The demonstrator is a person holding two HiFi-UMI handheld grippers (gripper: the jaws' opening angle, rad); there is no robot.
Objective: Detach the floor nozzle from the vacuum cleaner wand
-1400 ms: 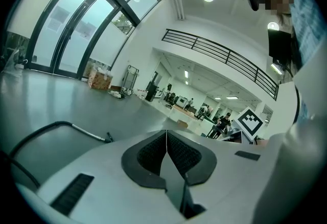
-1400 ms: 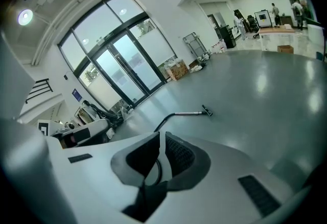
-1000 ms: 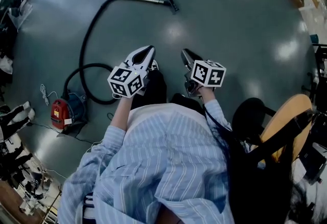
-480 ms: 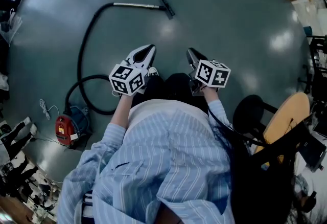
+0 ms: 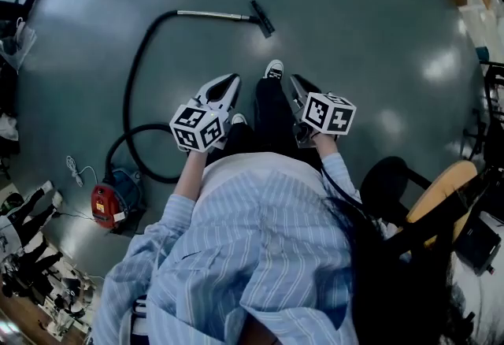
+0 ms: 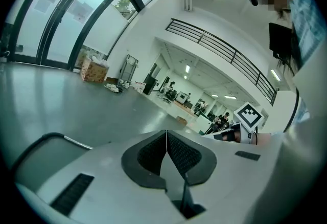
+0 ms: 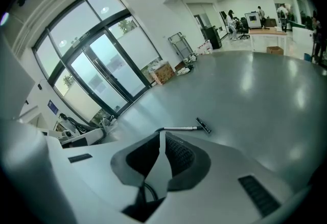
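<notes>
Left gripper (image 5: 227, 83) and right gripper (image 5: 294, 85) are both closed and empty; the floor nozzle (image 5: 262, 18) lies well ahead (joined to its wand (image 5: 213, 15)). Pulling one-handed could drag the wand, not free it

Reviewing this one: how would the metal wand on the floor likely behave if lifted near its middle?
The wand looks like a straight metal tube, so it is probably stiff and rather slick to pinch. The floor nozzle at one end and the curved black hose at the other would likely drag on it. The hose looks floppy and leads toward the red canister.
</notes>
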